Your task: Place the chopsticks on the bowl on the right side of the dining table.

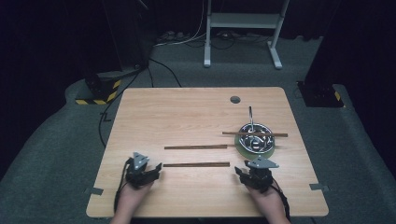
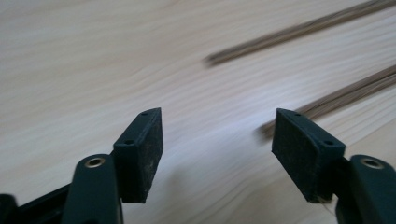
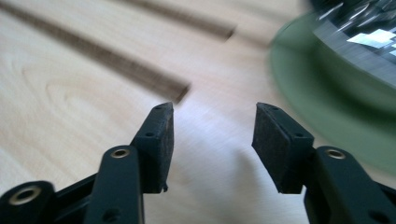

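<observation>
right now the person's two hands rest low over the near part of the wooden desk [image 1: 154, 112], one claw in each. the left claw [image 1: 158, 168] sits at the near left, its two black pads [image 2: 144, 149] standing well apart with only bare wood between them; it has hold of nothing. just beyond its tips lies the left end of the near chopstick [image 1: 196, 164], a dark brown stick lying flat and crosswise on the desk. a second chopstick [image 1: 195, 147] lies parallel to it, a little farther back.

the right claw [image 1: 239, 171] sits at the near right, its jaws parted about halfway and empty too. in the right gripper view the right end of the near chopstick shows just ahead of its left pad [image 3: 159, 140], not touching it.

beyond and slightly right of that claw stands a shiny metal bowl [image 1: 256, 136] on a green mat [image 1: 240, 149]. a third chopstick [image 1: 254, 134] lies across the bowl's rim, and a thin metal handle [image 1: 251, 116] sticks up out of the bowl toward the far edge.
</observation>
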The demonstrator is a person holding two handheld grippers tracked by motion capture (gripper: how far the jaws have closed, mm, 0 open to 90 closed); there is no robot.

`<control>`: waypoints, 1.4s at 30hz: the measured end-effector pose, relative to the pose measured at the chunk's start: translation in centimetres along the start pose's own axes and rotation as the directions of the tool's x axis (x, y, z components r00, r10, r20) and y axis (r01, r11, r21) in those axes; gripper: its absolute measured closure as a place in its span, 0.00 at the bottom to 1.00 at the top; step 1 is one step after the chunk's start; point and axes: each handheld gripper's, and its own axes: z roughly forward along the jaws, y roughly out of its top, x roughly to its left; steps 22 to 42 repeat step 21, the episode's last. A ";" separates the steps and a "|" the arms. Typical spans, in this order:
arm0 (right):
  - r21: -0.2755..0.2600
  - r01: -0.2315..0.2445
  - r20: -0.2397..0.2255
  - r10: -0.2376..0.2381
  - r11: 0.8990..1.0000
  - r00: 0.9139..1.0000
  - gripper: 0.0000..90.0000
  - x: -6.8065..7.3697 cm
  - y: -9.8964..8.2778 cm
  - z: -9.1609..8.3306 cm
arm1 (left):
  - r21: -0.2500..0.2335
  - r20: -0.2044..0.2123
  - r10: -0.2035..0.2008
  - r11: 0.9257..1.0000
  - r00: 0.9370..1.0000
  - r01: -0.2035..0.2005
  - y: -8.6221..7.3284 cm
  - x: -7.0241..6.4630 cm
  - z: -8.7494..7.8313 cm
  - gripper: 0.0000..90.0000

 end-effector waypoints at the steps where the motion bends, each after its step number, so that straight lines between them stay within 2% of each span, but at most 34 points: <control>1: 0.022 0.011 -0.002 -0.011 1.000 1.000 0.51 0.3 -0.2 0.4 | 0.018 -0.008 0.002 1.000 1.000 -0.002 -0.6 0.8 -0.3 0.35; 2: 0.049 0.022 0.013 -0.022 0.999 1.000 0.49 0.6 -0.1 0.5 | 0.042 -0.016 -0.005 0.999 1.000 0.006 -1.1 1.4 -0.4 0.33; 3: 0.045 0.043 0.023 -0.044 0.998 0.999 0.49 0.8 -0.2 0.5 | 0.054 -0.010 -0.014 0.998 1.000 0.015 -1.6 1.9 -0.5 0.29; 4: 0.047 0.053 0.014 -0.053 0.998 0.998 0.48 1.0 -0.2 0.5 | 0.056 0.000 -0.047 0.997 0.999 0.047 -1.9 2.3 -0.7 0.24; 5: 0.055 0.054 0.001 -0.054 0.997 0.999 0.46 1.1 -0.2 0.5 | 0.052 -0.008 -0.063 0.997 0.998 0.063 -2.0 2.4 -0.8 0.24; 6: 0.056 0.055 -0.013 -0.054 0.997 0.998 0.45 1.0 -0.2 0.6 | 0.052 -0.011 -0.063 0.997 0.998 0.064 -2.1 2.3 -0.8 0.22; 8: 0.064 0.033 -0.036 -0.031 0.997 0.999 0.42 0.8 -0.1 0.6 | 0.059 0.010 -0.042 0.997 0.999 0.042 -2.0 2.1 -0.7 0.19; 11: 0.067 0.047 -0.034 -0.045 0.997 0.998 0.40 0.9 -0.1 0.7 | 0.058 0.032 -0.018 0.998 0.999 0.016 -2.0 1.8 -0.7 0.19; 14: 0.066 0.040 -0.026 -0.039 0.997 0.999 0.40 1.0 0.0 0.8 | 0.053 0.033 -0.036 0.998 0.999 0.034 -2.1 2.0 -0.8 0.22; 42: 0.065 0.042 -0.026 -0.040 0.997 0.999 0.40 1.0 0.0 0.8 | 0.050 0.037 -0.027 0.998 0.999 0.025 -2.2 2.0 -0.9 0.22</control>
